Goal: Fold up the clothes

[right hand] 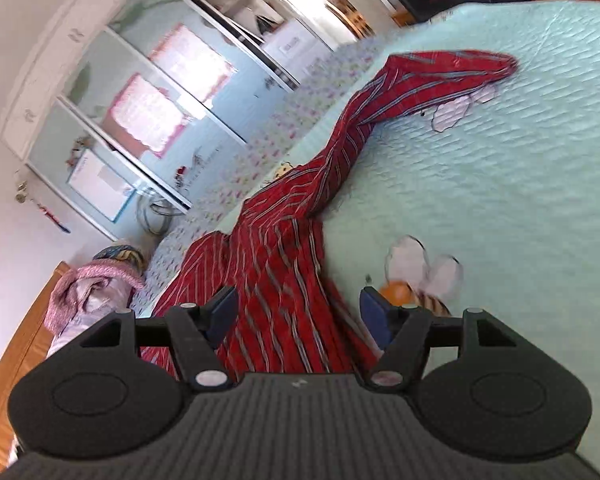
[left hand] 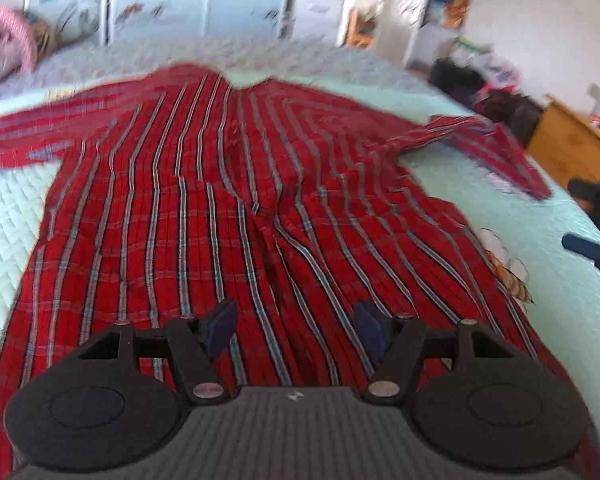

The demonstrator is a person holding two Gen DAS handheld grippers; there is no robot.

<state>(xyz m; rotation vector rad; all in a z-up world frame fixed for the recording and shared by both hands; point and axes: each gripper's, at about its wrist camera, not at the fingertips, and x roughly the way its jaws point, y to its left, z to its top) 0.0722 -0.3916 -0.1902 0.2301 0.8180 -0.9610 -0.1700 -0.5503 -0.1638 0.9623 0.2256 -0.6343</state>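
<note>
1. One red striped shirt (left hand: 236, 208) lies spread on a pale green quilt (left hand: 12, 208) that covers a bed. It lies mostly flat, with a long wrinkle running down its middle.
2. Both sleeves stretch outward. The left sleeve (left hand: 24, 136) lies fairly straight; the right sleeve (left hand: 476, 140) is twisted and bent partway along, and the right wrist view shows that twist clearly.
3. Nothing is folded yet, so the task looks to be at its start.
4. The left gripper (left hand: 296, 330) hovers over the shirt near its hem, angled down. Its jaws stand apart and released, with cloth visible below them but nothing pinched.
5. The right gripper (right hand: 300, 314) sits at the shirt's right edge, looking along that side toward the twisted sleeve. Its jaws are also apart and hold nothing; one blue pad lies over shirt, the other over quilt.
6. Both views are blurred, so fine details such as buttons or a collar cannot be told.
7. To do this step well, each gripper probably should take a single layer at an outer corner or edge, and pull gently outward to flatten the centre wrinkle before any fold.
8. Untwisting the right sleeve first would likely give a cleaner fold line.
9. Beyond the bed stand a wardrobe (right hand: 140, 112) and a pink bundle (right hand: 84, 292).
</note>
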